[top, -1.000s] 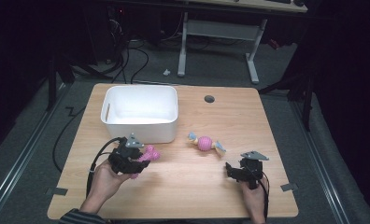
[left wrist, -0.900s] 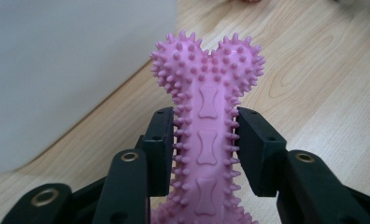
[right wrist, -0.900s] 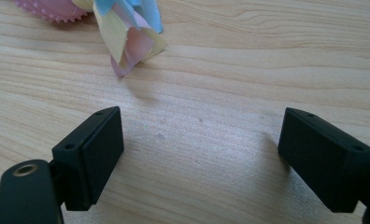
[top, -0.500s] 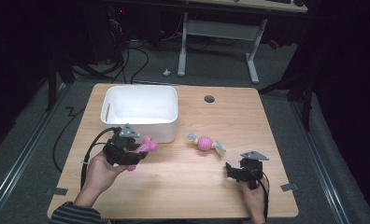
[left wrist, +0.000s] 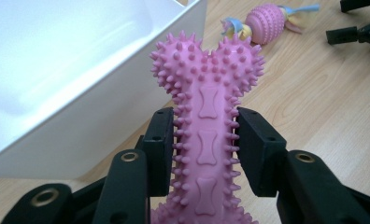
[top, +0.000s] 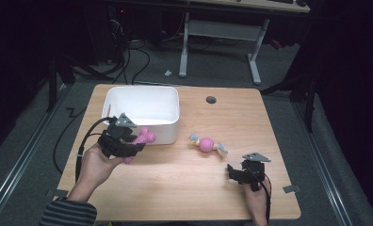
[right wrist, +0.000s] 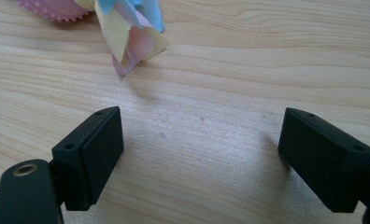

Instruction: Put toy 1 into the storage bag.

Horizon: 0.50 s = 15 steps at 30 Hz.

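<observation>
High view: a wooden table (top: pixel 175 188) holds a white bin (top: pixel 142 112) at 11 o'clock. The left gripper (top: pixel 136 141), at 9 o'clock, carries a pink spiky bone toy (top: pixel 144 138) just beside the bin's front wall. A pink ball toy with ribbon ends (top: pixel 206 144) lies near the centre. The right gripper (top: pixel 234 172) rests at 4 o'clock.

Left gripper view: both jaws clamp the bone's narrow shaft (left wrist: pixel 206 140), its knobbed head pointing to 12 o'clock, detail the high view lacks.

Right gripper view: jaws stand wide apart, holding nothing, above bare wood; the toy's ribbon (right wrist: pixel 131 37) sits at 11 o'clock.
</observation>
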### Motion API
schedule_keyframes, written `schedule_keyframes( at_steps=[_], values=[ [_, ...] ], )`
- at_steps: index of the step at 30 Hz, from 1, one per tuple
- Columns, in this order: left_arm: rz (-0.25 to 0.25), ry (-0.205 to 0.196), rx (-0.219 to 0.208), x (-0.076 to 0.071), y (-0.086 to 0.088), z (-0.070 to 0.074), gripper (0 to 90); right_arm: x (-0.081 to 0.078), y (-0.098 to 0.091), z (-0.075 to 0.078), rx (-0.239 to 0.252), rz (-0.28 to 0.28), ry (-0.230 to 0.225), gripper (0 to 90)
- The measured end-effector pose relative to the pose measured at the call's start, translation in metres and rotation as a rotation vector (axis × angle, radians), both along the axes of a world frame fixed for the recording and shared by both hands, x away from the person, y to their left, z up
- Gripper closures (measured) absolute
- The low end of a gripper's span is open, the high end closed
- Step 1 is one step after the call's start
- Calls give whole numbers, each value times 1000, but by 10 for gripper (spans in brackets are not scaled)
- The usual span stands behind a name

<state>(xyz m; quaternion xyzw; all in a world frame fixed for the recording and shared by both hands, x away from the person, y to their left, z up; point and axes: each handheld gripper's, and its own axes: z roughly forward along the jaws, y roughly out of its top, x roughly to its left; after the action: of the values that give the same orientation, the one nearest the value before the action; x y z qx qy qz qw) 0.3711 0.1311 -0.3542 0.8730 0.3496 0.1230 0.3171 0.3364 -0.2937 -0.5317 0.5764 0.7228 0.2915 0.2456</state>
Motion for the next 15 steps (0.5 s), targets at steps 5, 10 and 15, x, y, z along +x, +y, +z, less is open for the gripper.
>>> schedule_keyframes(
  at_steps=[5, 10, 15],
  values=[
    [8, -3, -19, 7, 1, 9, 587, 0, 0, 0, 1, -1, 1, 140],
    [11, -6, -26, 14, 2, 13, 587, 0, 0, 0, -2, 5, 0, 139],
    [17, -2, -42, 26, 3, 19, 587, -1, 1, 0, -3, 20, 1, 139]
  ],
)
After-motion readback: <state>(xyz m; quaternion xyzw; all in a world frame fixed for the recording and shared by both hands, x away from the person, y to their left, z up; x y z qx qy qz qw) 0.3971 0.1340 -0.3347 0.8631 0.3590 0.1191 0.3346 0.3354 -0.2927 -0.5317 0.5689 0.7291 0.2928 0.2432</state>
